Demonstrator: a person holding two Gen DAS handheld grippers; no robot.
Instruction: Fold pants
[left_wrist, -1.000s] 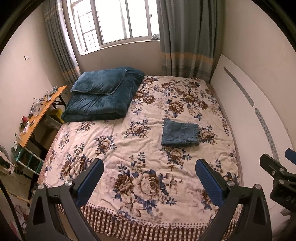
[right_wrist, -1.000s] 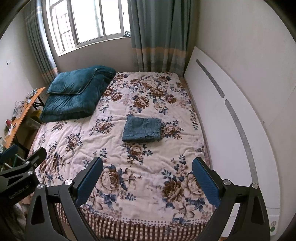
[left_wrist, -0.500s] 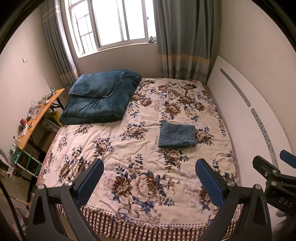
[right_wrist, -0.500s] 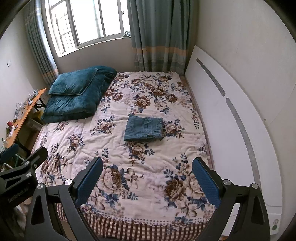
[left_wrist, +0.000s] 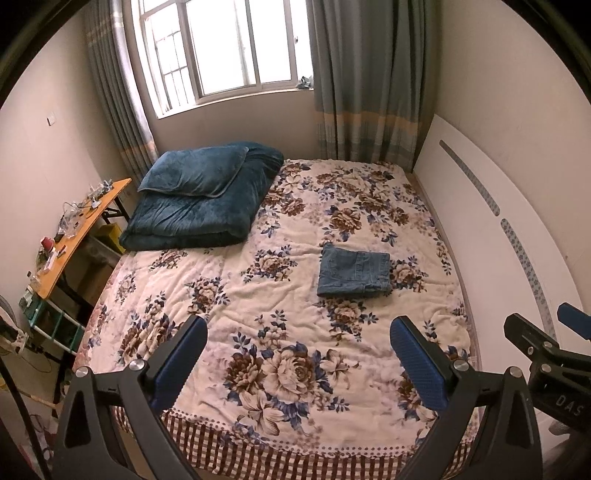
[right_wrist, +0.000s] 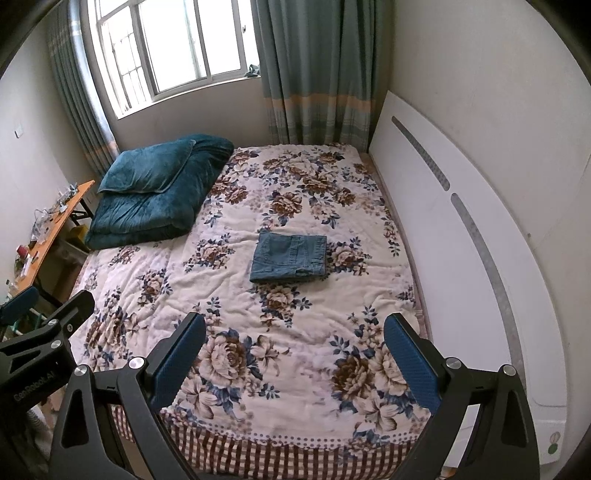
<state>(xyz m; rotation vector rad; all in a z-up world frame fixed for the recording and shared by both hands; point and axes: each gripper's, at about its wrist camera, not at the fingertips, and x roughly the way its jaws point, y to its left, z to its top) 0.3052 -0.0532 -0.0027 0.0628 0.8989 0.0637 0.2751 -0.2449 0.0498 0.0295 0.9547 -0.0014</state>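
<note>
The bed (left_wrist: 258, 332) fills both views, its floral blanket (right_wrist: 295, 325) spread flat to the checked hem at the foot. Over the last second it has slid lower and shrunk a little in both views, so both cameras have drawn back and up from it, which I judge to mean the folding is finished and the person is stepping away. A blue duvet (left_wrist: 199, 210) with a pillow (left_wrist: 192, 173) on top lies at the far left corner under the window (left_wrist: 229, 48), a white headboard (right_wrist: 461, 236) leans along the right wall, and an orange surface (left_wrist: 70, 236) cluttered with small items stands left of the bed. The pants (left_wrist: 354, 274) (denim, by the look of them) lie on the blanket right of centre as a neat rectangle, well apart from both tools. The left gripper (left_wrist: 298, 358) hangs above the foot of the bed, level and pointing toward the window, jaws spread wide and holding nothing. The right gripper (right_wrist: 294, 356) is alongside it in the same pose, jaws equally wide and empty; each tool shows at the edge of the other's view.
</note>
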